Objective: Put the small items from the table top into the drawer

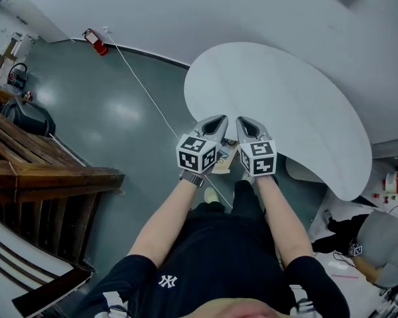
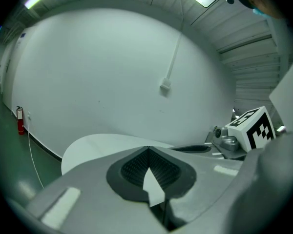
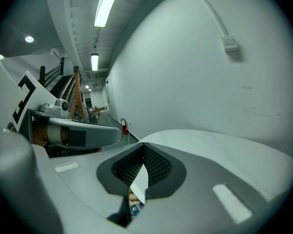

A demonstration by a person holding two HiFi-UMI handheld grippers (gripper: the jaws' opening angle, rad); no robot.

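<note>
At the centre of the head view, the left gripper [image 1: 220,120] and the right gripper [image 1: 243,120] are held side by side over the near edge of the white table [image 1: 285,91]. Both pairs of jaws are closed, with the tips touching. Just below the grippers, small coloured items [image 1: 224,156] are partly visible. What they lie in cannot be determined.

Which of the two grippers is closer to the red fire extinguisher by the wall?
The left gripper: the fire extinguisher stands off to its side in the head view, while the right gripper sits farther from it.
</note>
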